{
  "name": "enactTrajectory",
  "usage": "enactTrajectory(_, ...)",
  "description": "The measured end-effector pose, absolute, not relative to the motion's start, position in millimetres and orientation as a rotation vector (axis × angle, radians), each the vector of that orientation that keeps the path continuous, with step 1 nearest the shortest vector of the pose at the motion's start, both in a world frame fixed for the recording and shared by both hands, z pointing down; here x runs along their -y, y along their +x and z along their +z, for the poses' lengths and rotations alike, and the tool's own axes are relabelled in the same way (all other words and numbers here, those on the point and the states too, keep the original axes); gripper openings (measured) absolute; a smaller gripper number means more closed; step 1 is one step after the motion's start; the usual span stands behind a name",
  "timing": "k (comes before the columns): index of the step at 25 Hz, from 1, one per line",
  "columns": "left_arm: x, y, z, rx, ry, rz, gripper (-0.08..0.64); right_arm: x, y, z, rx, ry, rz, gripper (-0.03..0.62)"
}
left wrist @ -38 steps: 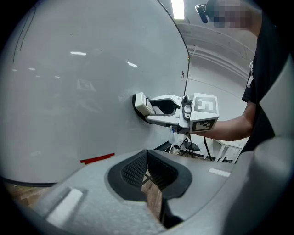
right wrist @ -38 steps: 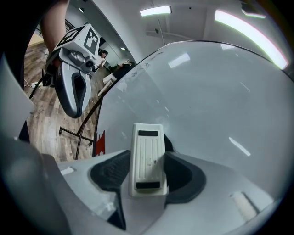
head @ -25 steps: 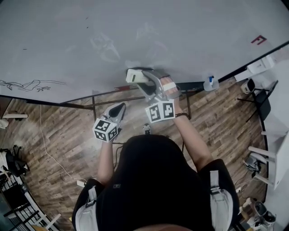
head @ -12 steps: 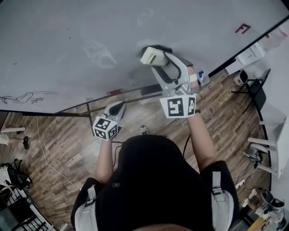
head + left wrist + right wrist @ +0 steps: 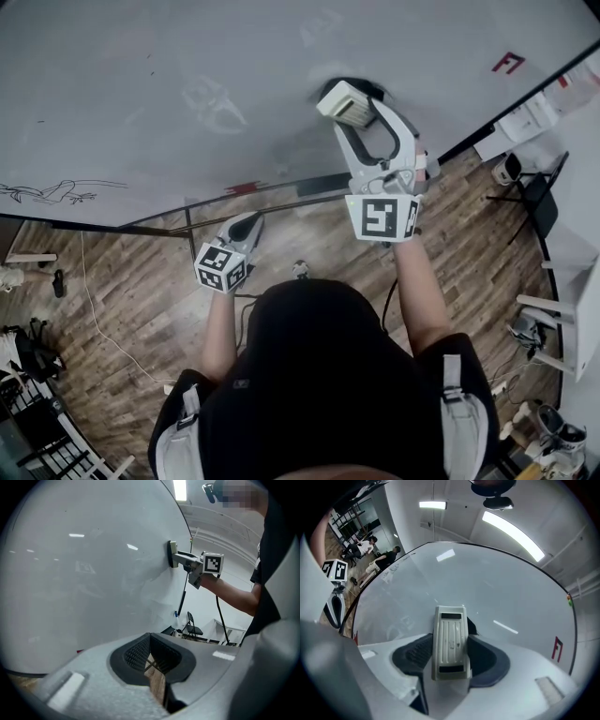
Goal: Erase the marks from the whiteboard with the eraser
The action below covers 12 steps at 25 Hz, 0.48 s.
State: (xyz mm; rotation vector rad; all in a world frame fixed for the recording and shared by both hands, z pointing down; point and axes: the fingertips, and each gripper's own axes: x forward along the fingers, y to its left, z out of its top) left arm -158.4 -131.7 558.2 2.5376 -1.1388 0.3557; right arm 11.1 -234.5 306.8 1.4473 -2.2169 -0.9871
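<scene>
The whiteboard (image 5: 141, 56) fills the upper part of the head view. My right gripper (image 5: 349, 105) is shut on a white eraser (image 5: 342, 100) and presses it flat against the board, right of centre. In the right gripper view the eraser (image 5: 450, 641) stands ribbed side up between the dark pads. A faint smudged sketch (image 5: 211, 98) lies to its left, a black line drawing (image 5: 52, 190) at the far left, and a red mark (image 5: 507, 63) at the upper right. My left gripper (image 5: 242, 228) hangs shut and holds nothing, below the board's lower edge.
A rail with a red marker (image 5: 246, 187) runs under the board's lower edge. A dark chair (image 5: 544, 202) and a white table (image 5: 572, 309) stand at the right on the wooden floor. A cable (image 5: 94, 319) lies at the left. Two people (image 5: 370, 545) are far off.
My right gripper has carried the eraser up and to the right across the board, away from the lower edge. The left gripper has hardly moved.
</scene>
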Motion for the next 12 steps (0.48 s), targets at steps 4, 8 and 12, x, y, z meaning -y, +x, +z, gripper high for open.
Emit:
enactTrajectory(4,127,-162,560,1.169,2.515,0.358,0.011,232,-4,324,2.217,1.374,-1.003,0.235)
enactTrajectory(8,122,-162,559,1.193,2.502,0.357,0.011,227,-29,355,2.259,1.248,-0.971,0.235)
enactTrajectory(12,117,-164,556,1.231,2.486,0.347,0.011,225,-44,384,2.299,1.144,-0.914,0.235)
